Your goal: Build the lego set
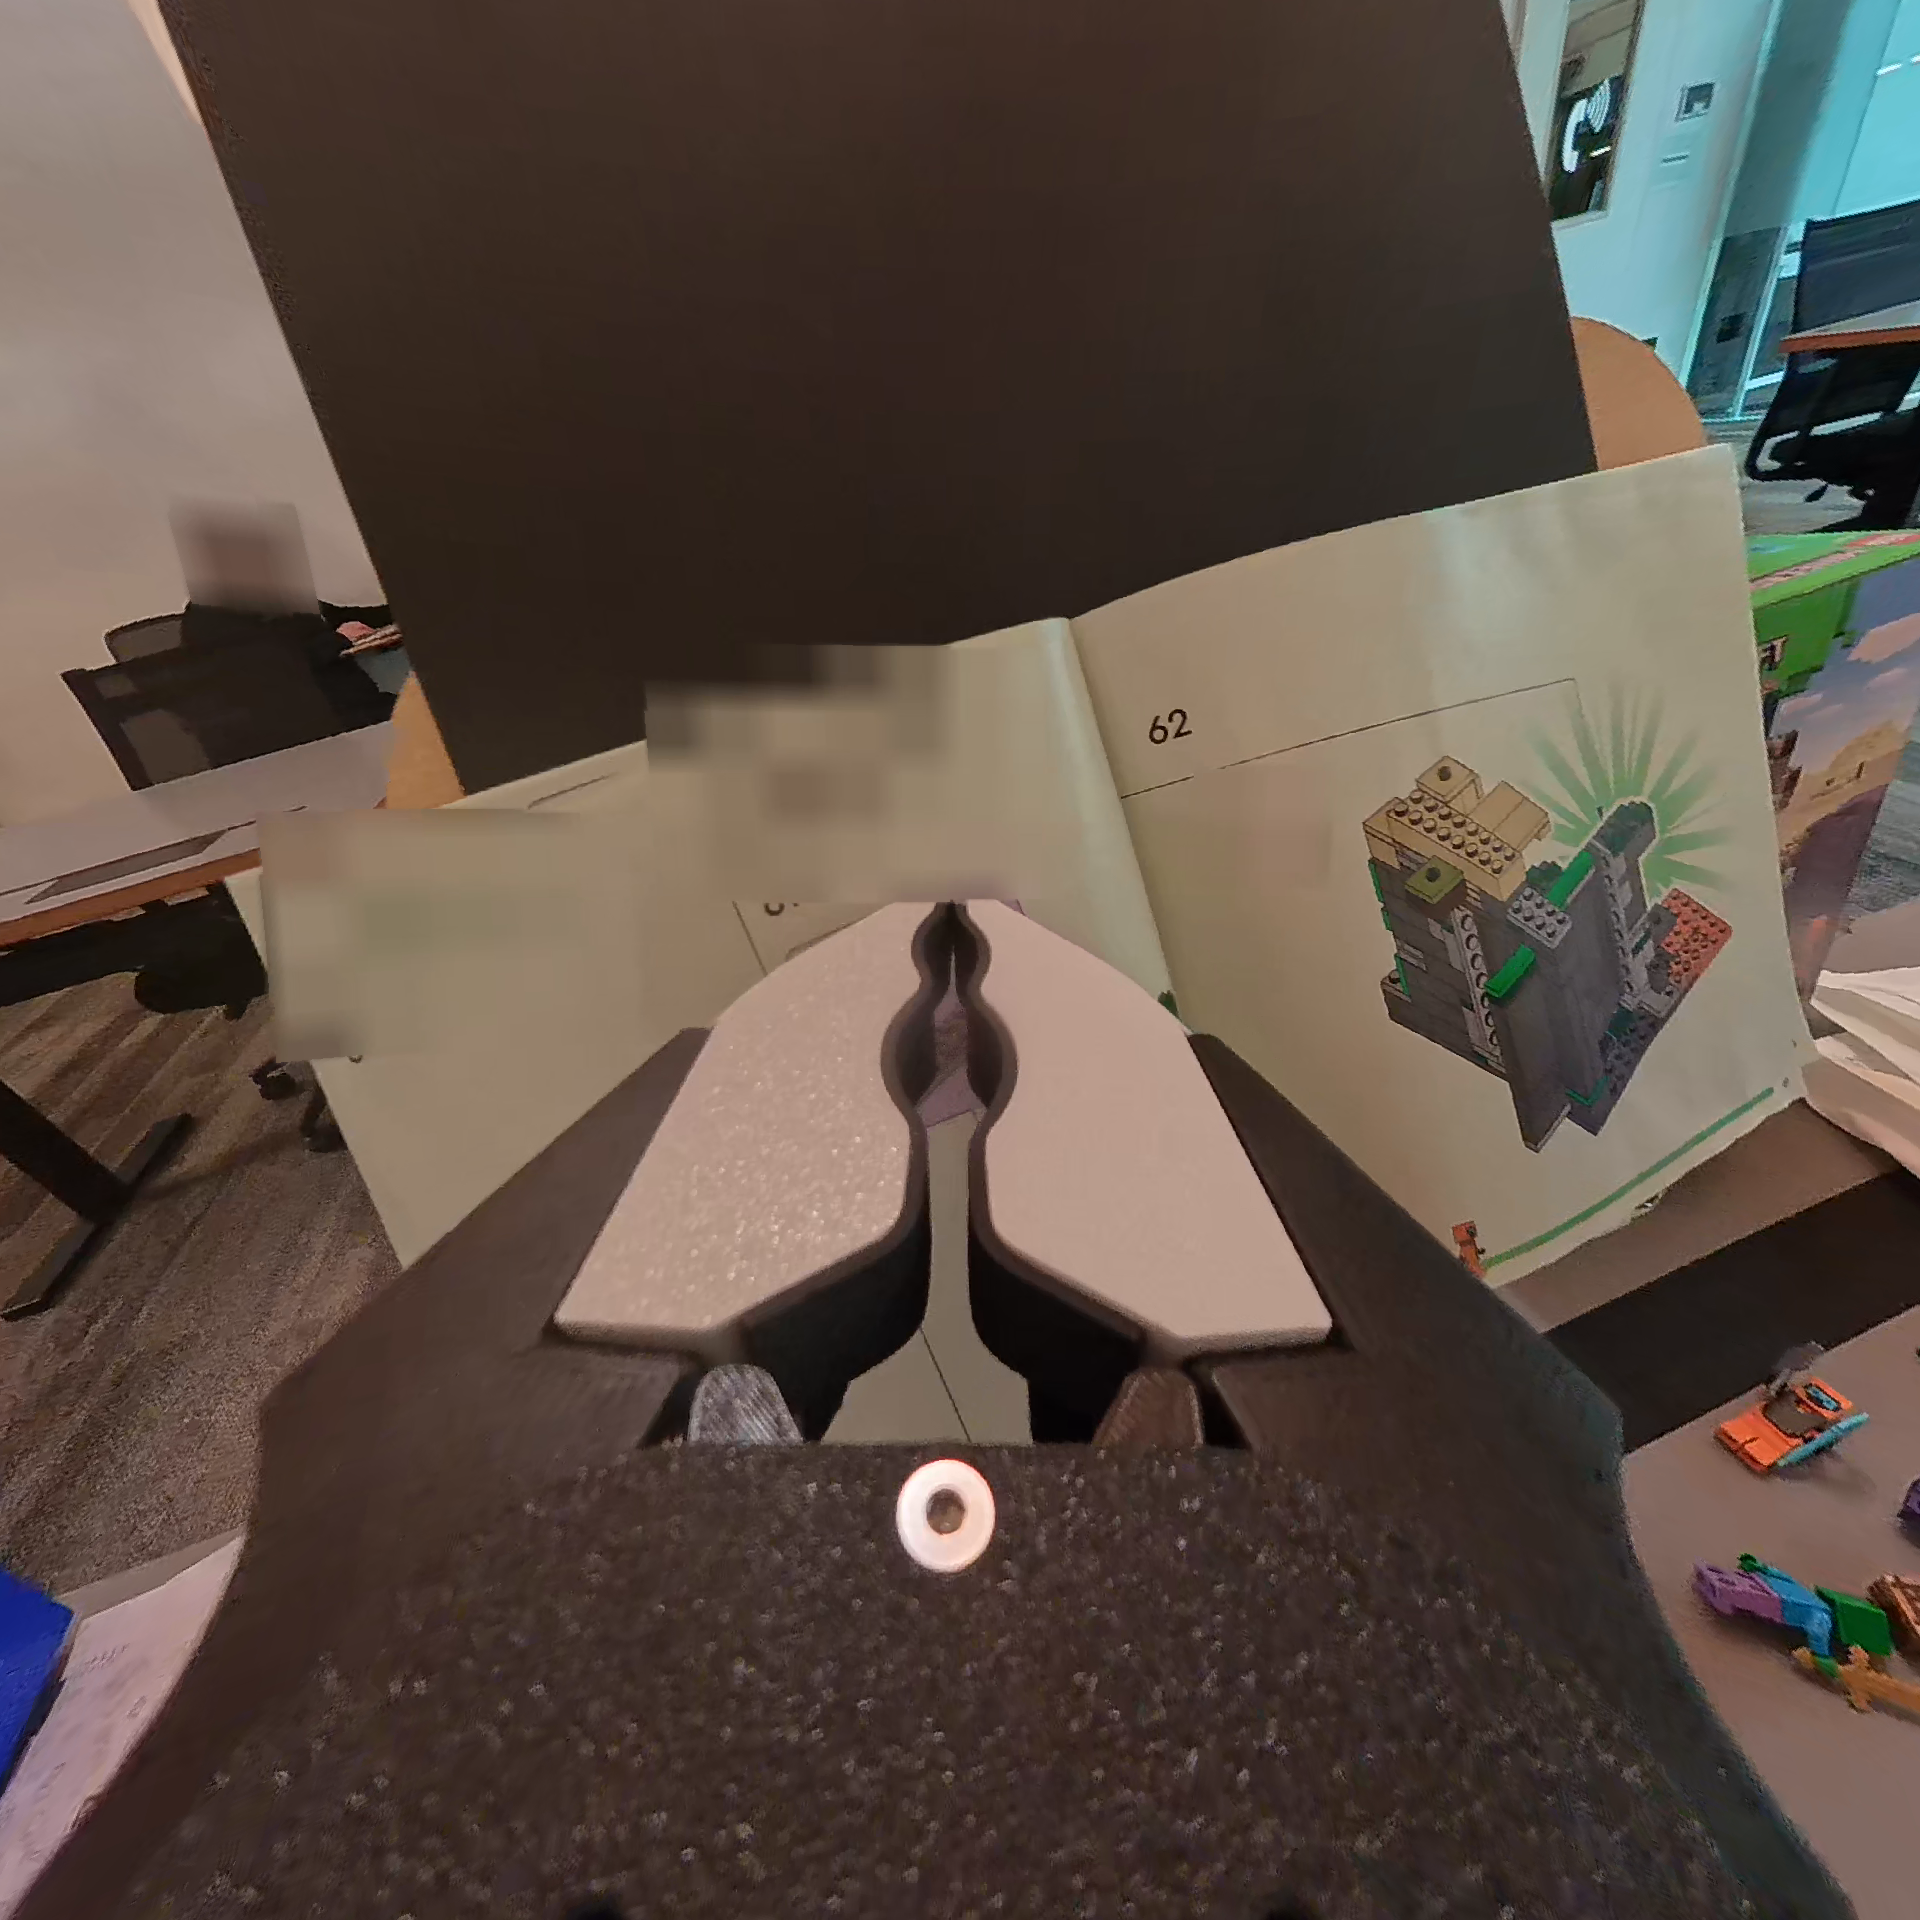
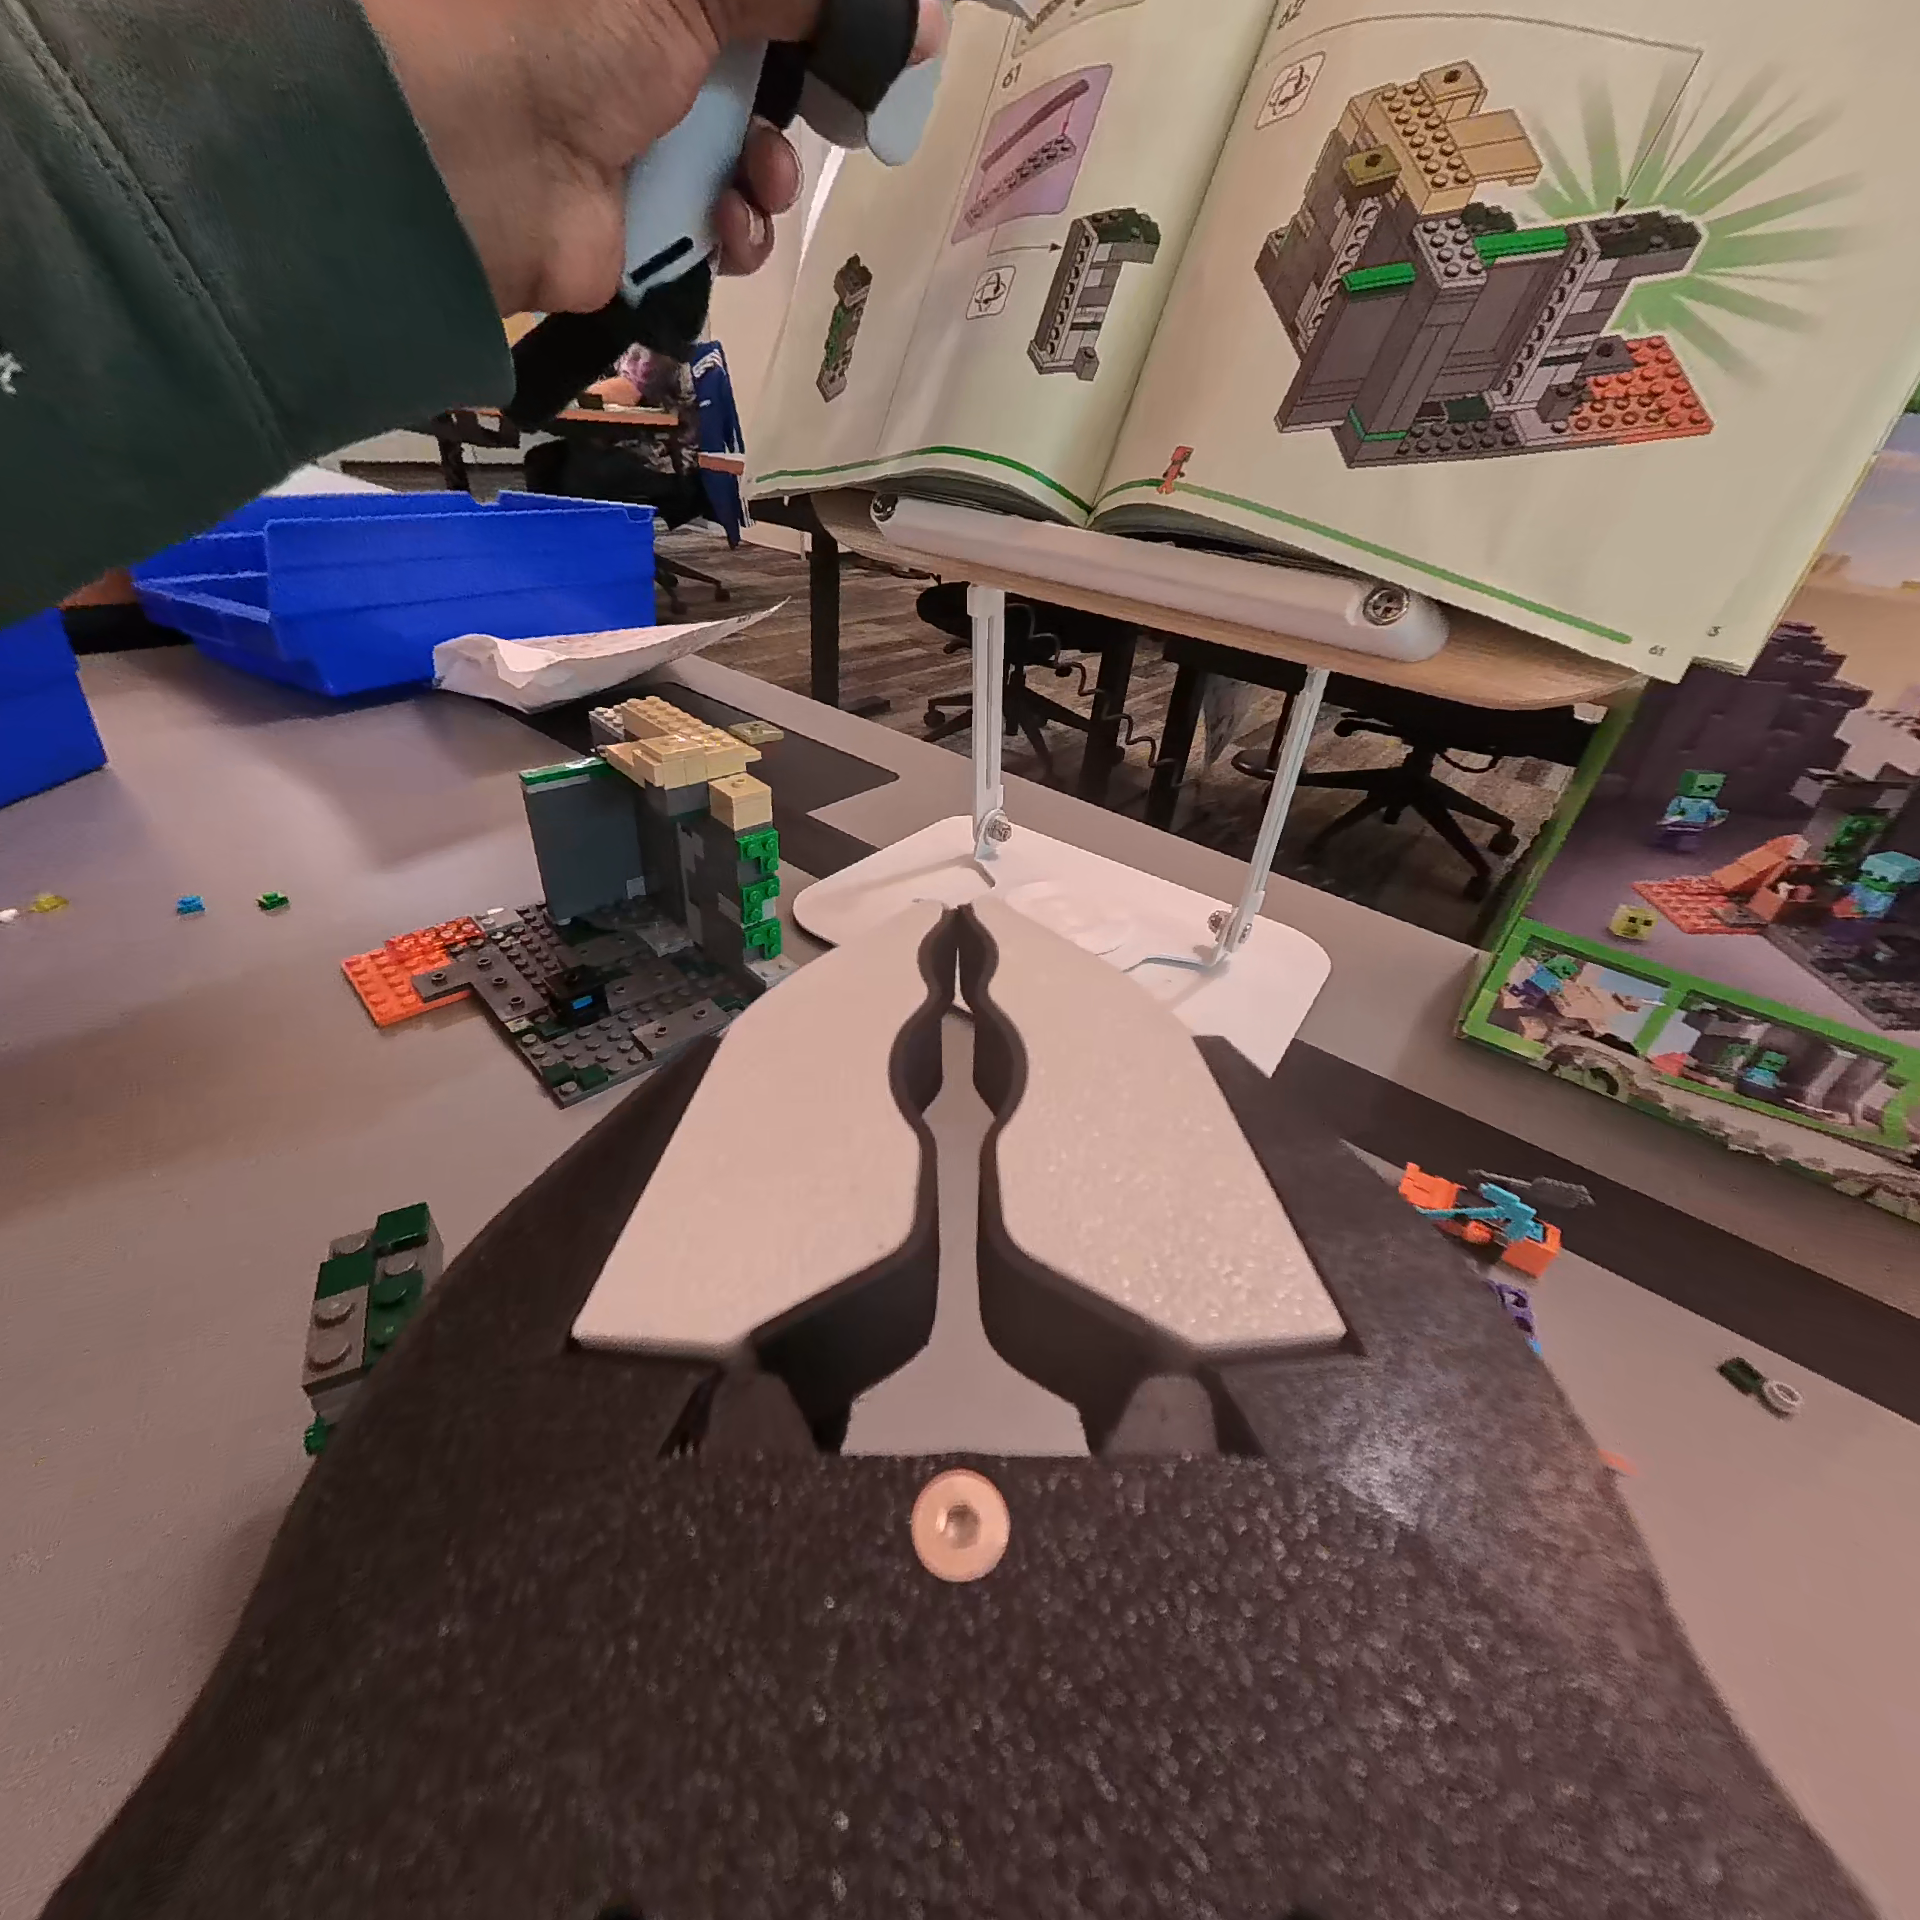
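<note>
The partly built grey lego structure (image 2: 644, 883), with a tan top and an orange and dark baseplate, stands on the grey table (image 2: 208, 1091). A small dark-green and grey sub-assembly (image 2: 369, 1299) lies left of my right gripper (image 2: 956, 914). That gripper is shut and empty, low over the table, pointing at the white foot of the book stand (image 2: 1070, 925). The open instruction booklet (image 2: 1403, 312) rests on the stand. My left gripper (image 1: 951, 914) is shut and raised in front of the booklet's left page (image 1: 1122, 935). Whether it touches the page is hidden.
Blue bins (image 2: 395, 582) and a crumpled paper (image 2: 582, 655) sit at the back left. The lego box (image 2: 1714, 935) stands at the right. A small orange and teal build (image 2: 1486, 1216) and loose tiny bricks (image 2: 272, 900) lie on the table. A hand (image 2: 582, 156) holds the left gripper's handle. About 30 centimeters separates my left fingertips from my right.
</note>
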The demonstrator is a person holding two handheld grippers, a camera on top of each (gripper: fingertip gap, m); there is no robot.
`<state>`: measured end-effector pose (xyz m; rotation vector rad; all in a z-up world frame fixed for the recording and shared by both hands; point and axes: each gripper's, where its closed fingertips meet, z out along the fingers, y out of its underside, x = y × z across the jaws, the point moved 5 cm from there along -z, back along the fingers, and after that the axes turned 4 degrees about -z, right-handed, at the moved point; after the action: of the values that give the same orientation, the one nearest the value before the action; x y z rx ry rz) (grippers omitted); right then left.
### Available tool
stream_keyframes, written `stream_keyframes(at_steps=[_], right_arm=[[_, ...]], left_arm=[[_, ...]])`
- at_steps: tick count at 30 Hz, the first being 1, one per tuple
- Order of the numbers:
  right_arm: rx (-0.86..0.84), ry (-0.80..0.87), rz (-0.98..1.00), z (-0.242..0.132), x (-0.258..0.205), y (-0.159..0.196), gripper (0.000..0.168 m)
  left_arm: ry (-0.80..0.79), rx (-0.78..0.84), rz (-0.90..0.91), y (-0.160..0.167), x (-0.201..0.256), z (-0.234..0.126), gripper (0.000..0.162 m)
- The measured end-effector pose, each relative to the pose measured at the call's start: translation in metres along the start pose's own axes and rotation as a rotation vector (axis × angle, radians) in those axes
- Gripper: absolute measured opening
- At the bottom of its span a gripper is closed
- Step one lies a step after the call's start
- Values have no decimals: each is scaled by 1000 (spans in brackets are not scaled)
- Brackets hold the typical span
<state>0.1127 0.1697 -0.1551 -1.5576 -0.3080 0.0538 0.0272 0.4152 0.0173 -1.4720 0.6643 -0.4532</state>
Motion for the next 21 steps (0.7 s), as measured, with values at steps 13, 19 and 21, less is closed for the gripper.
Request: stream_keyframes(at_steps=[13,19,21], right_arm=[[-8,-40,-19,2,-6,2,0],[-11,-63,-22,3,-9,3,0],[-10,-67,-24,3,-10,3,0]], left_arm=[[11,7,4,2,9,-2,0],[15,11,0,4,10,-4,0],[23,8,1,5,12,-7,0]])
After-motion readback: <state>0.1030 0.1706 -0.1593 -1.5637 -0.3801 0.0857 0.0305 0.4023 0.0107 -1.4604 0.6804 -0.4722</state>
